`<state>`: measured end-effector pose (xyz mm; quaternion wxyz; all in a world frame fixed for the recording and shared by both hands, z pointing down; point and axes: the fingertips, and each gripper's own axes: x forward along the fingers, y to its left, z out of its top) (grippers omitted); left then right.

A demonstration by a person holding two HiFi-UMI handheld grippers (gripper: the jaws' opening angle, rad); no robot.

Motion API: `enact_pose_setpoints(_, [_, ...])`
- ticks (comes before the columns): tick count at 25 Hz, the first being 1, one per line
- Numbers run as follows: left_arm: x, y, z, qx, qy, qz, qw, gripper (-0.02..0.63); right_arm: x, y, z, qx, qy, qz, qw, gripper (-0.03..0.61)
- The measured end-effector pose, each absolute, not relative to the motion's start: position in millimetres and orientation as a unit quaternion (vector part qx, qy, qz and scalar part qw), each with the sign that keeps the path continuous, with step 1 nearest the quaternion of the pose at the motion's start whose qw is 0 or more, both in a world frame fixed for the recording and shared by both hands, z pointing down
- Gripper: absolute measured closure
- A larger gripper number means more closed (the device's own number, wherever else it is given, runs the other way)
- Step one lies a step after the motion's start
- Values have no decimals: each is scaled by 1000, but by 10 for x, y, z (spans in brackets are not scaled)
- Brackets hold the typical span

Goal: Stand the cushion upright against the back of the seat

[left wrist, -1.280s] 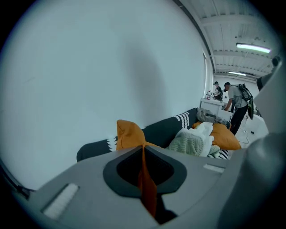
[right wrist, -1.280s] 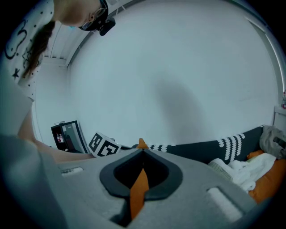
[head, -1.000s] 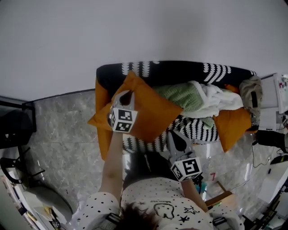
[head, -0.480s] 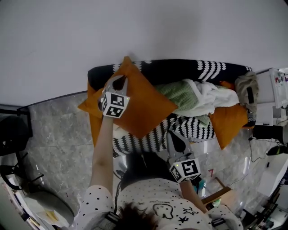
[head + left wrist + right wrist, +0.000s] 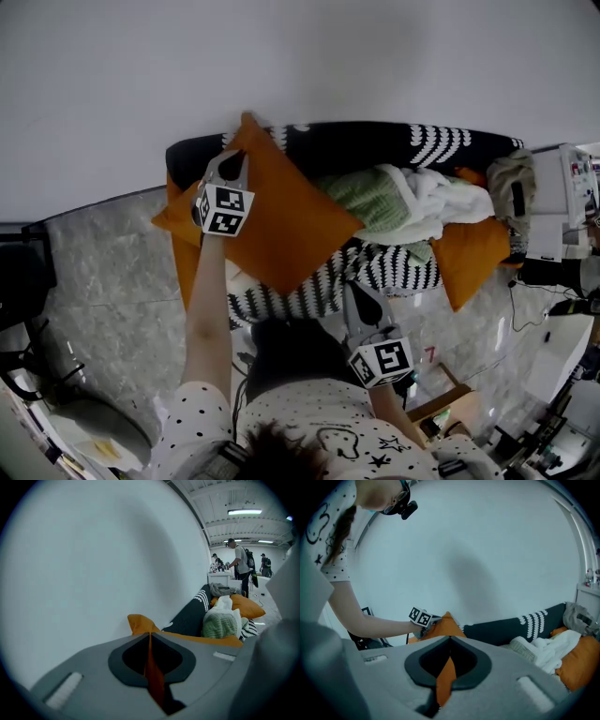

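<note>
The orange cushion point(image 5: 281, 216) hangs tilted on one corner over the left end of the sofa, its top corner up at the dark backrest point(image 5: 375, 148) and wall, its lower corner over the striped seat point(image 5: 309, 295). It is not yet propped upright.

The left gripper point(image 5: 232, 164) has its jaws pinched almost fully together on the cushion's upper left edge. Its own view shows orange fabric in the seam between the jaws and running on beyond them. The right gripper point(image 5: 361, 292) hovers low in front of the seat with its jaws together. A sliver of orange shows in their seam, but the cushion sits well off in that view, so it seems to hold nothing.

The cushion looks light, soft and plump. It sags from a one-corner pinch and is likely to swing or fold rather than keep its shape. The cover looks like plain woven cloth, so it is unlikely to slip, and nothing here is fragile. A grip on the seam or on a corner is the surest, and a second hold on the opposite lower corner would steady it. The knitted green blanket point(image 5: 361, 192) and white throw point(image 5: 431, 202) crowd the middle of the seat, so the free spot is at the left end.
</note>
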<state>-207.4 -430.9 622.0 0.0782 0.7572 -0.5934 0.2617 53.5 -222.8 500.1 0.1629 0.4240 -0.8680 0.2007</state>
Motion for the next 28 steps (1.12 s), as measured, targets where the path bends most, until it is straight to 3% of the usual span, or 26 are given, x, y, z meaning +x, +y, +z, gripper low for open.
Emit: enact_pose_setpoints(28, [-2319, -4564, 6882, 754, -582, 277, 126, 589, 436, -2287, 5150, 425, -860, 214, 186, 580])
